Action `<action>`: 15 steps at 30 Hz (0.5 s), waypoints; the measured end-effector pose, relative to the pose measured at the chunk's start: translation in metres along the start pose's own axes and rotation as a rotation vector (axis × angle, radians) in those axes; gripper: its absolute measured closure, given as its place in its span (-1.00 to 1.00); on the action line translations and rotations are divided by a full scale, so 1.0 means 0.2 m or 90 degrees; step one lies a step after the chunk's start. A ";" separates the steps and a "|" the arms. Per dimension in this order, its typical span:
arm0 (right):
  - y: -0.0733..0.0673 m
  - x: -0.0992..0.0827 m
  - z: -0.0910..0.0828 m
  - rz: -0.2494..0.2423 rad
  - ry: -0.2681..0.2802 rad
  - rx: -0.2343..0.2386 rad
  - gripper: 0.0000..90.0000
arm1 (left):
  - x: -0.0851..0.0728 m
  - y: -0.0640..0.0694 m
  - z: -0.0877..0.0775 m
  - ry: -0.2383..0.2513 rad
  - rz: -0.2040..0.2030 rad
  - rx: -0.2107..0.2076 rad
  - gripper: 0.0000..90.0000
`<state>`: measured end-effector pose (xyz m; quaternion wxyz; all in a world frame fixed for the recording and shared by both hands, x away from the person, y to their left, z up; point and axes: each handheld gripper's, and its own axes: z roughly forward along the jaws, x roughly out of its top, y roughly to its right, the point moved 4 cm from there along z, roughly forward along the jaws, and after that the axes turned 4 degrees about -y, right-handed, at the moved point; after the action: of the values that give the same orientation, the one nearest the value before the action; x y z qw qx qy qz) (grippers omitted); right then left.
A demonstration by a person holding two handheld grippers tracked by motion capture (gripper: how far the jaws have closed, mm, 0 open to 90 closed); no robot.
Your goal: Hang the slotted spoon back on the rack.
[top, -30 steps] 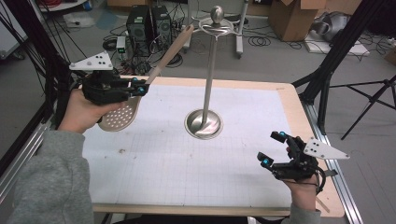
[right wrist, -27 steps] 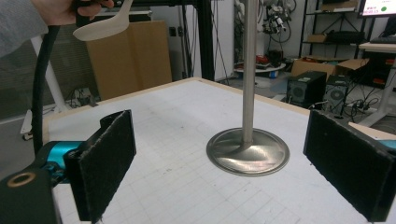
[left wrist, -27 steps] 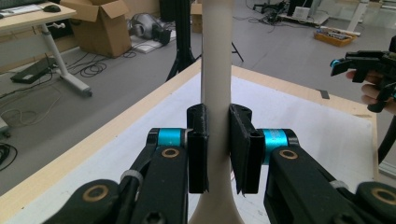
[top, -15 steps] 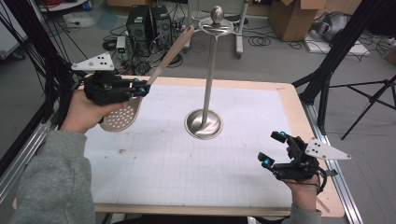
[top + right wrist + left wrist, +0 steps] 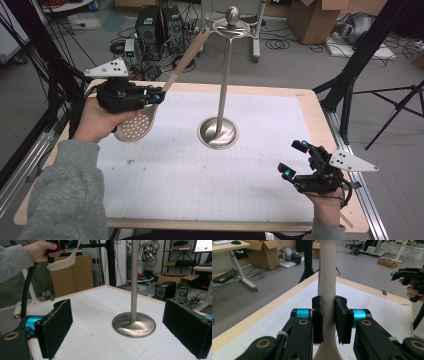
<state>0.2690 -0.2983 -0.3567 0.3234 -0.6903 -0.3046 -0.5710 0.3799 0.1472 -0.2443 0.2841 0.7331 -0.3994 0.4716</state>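
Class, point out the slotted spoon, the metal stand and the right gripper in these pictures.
slotted spoon (image 5: 134,128), high view, on its perforated bowl
metal stand (image 5: 218,133), high view, on its round base
right gripper (image 5: 295,160), high view, midway between its open fingertips

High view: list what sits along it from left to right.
Left gripper clamped on the slotted spoon → metal stand → right gripper, jaws open.

Slotted spoon held aloft

The beige perforated spoon (image 5: 150,107) tilts in the air over the surface's left edge, round holed bowl low, its long handle slanting up toward the metal stand's top.
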 end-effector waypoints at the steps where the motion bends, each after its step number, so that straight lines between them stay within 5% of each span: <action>1: 0.00 0.00 0.00 0.001 0.000 0.000 -0.82 | 0.00 0.00 0.00 0.000 -0.001 -0.001 0.73; 15: 0.00 0.00 -0.01 0.002 0.005 0.004 -0.82 | -0.01 0.00 0.06 -0.013 -0.003 0.007 0.73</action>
<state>0.2684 -0.2995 -0.3564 0.3276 -0.6877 -0.3040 -0.5722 0.3847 0.1374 -0.2504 0.2774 0.7403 -0.3979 0.4655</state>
